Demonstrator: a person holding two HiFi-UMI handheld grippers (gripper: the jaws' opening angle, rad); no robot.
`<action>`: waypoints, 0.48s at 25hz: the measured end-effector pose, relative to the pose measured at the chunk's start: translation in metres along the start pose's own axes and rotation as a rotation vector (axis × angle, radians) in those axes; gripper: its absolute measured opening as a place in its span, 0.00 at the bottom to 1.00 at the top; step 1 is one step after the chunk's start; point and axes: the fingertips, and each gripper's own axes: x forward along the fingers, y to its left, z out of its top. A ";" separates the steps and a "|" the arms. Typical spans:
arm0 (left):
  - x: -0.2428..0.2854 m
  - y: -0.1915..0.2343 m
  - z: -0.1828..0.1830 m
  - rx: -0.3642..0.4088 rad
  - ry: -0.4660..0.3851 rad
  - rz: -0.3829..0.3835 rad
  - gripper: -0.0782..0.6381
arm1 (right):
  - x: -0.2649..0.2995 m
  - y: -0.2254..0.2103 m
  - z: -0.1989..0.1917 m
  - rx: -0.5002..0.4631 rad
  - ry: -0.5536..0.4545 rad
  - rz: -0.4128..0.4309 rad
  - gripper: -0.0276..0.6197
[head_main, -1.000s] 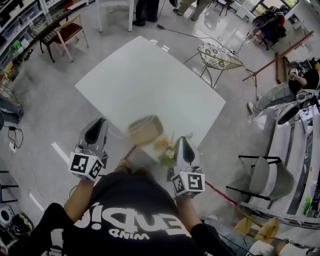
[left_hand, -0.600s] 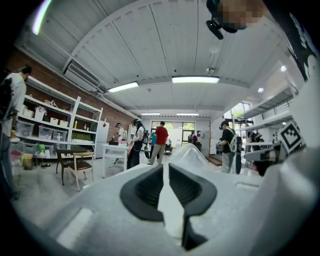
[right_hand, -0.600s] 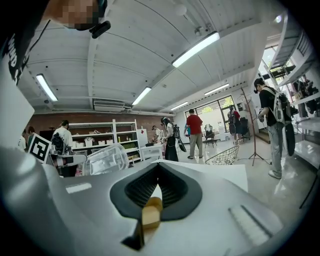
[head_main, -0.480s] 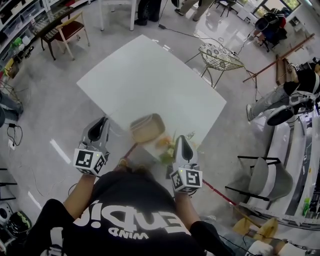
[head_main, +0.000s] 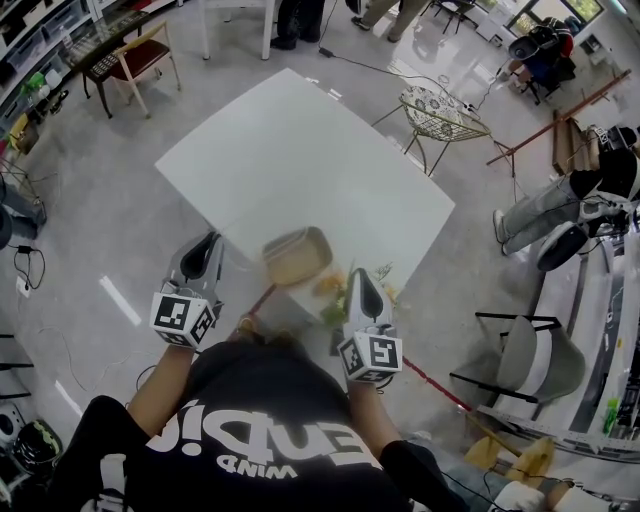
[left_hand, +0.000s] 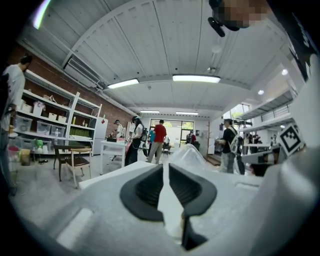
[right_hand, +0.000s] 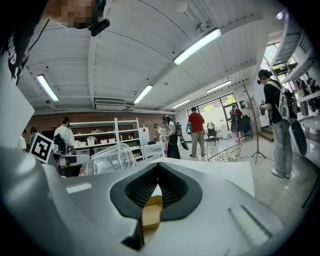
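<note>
While left tongs sit closed, right tongs pinch a tan block beside flowers and basket.

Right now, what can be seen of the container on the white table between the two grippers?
The container is a rounded rectangular tub. From the head view it looks tan and blurred; in the gripper views its wall is clear glossy plastic with a domed outline. It stands on the white table near its closest corner, between the left gripper and the right gripper, touching neither as far as shows. An orange and green bunch lies beside it.
</note>
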 end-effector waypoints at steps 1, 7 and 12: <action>0.001 -0.001 -0.001 0.000 0.003 -0.002 0.16 | 0.000 -0.001 0.000 0.001 0.001 0.001 0.04; 0.004 -0.009 -0.001 -0.010 0.009 -0.010 0.16 | 0.004 0.002 0.003 -0.007 0.003 0.017 0.04; 0.004 -0.009 -0.002 -0.032 0.014 -0.013 0.16 | 0.008 0.005 0.006 -0.004 -0.001 0.023 0.04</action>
